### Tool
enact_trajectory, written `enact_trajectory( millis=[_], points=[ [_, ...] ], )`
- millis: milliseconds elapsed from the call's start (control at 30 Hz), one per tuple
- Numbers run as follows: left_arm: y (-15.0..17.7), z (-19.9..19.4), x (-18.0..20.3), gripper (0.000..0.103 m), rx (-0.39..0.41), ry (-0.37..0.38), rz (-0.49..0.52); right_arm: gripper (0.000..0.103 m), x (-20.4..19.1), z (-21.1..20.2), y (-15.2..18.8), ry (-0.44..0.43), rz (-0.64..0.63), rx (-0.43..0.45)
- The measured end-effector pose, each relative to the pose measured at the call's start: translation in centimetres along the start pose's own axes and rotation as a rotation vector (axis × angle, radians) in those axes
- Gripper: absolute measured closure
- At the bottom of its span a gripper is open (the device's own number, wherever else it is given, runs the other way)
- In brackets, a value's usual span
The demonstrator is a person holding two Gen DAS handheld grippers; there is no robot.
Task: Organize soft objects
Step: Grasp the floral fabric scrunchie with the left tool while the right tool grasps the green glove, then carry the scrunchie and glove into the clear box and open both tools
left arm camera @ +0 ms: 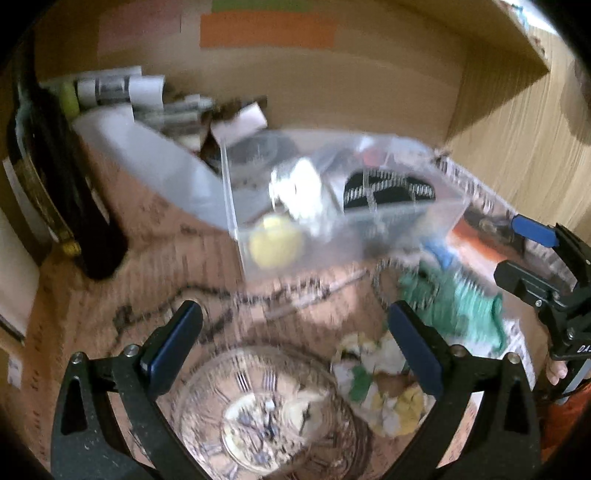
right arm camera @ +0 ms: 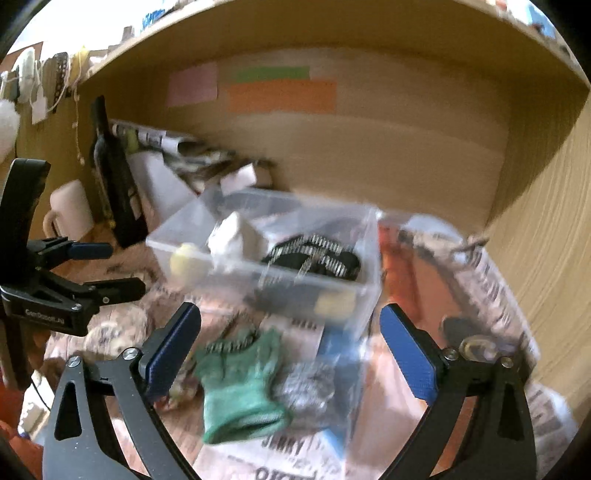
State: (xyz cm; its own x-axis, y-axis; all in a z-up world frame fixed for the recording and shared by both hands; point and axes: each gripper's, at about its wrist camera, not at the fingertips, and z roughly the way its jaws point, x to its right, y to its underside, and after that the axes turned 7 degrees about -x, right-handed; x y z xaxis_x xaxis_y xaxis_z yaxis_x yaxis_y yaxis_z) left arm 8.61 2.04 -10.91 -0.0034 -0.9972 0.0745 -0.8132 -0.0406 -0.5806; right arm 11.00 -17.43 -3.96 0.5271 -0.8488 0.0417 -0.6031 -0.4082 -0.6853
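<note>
Cluttered home desk nook, wooden shelf [right arm camera: 332,22] overhead, sticky notes [right arm camera: 282,96], mug [right arm camera: 70,208], newspapers [right arm camera: 491,280]

Clock-face print [left arm camera: 269,410] on surface at 6 o'clock. Dark bottle [left arm camera: 55,177] upright at 9 o'clock. Orange paper strip [right arm camera: 282,96], green strip [right arm camera: 271,74], pink note [right arm camera: 192,88] on back wall, 12 o'clock. White mug [right arm camera: 70,206] beside bottle.

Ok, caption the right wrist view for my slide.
Open right claw above a green knit piece, in front of a clear plastic bin holding soft items.
</note>
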Motion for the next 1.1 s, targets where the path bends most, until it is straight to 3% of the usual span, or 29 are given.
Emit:
enact_trajectory(
  millis=[133, 267, 433, 500, 633, 733, 800, 900, 1100],
  points=[
    [1.5, 1.3, 0.5, 0.001, -0.052, 0.012, 0.009, 0.008, -0.8, 1.2, 1.4, -0.042, 0.005, -0.058],
    [2.6, 2.4, 1.0, 0.001, -0.08, 0.029, 0.009, 0.031, -1.8, 2.8, 2.2, -0.083, -0.018, -0.133],
    [3.2, 2.7, 1.4, 0.002, -0.076, 0.051, 0.007, 0.045, -2.6, 4.0, 3.1, -0.096, -0.058, -0.178],
    [3.4, 2.8, 1.8, 0.016, -0.079, 0.062, 0.007, 0.055, -2.6, 3.9, 3.2, -0.1, -0.063, -0.178],
    [3.5, 2.9, 2.3, 0.031, -0.069, 0.064, 0.018, 0.078, -2.4, 3.9, 3.3, -0.1, -0.055, -0.173],
    [3.4, 2.7, 2.5, 0.052, -0.068, 0.078, 0.025, 0.085, -2.0, 3.6, 3.3, -0.105, -0.037, -0.161],
    [3.4, 2.6, 2.5, 0.072, -0.071, 0.086, 0.029, 0.088, -1.9, 3.4, 3.3, -0.105, -0.026, -0.15],
    [3.3, 2.4, 2.2, 0.083, -0.073, 0.102, 0.021, 0.089, -1.5, 2.7, 3.1, -0.101, -0.006, -0.122],
    [2.6, 0.8, 1.7, 0.089, -0.024, 0.094, 0.011, 0.09, -0.9, 0.6, 2.1, -0.084, 0.014, -0.05]
  ],
)
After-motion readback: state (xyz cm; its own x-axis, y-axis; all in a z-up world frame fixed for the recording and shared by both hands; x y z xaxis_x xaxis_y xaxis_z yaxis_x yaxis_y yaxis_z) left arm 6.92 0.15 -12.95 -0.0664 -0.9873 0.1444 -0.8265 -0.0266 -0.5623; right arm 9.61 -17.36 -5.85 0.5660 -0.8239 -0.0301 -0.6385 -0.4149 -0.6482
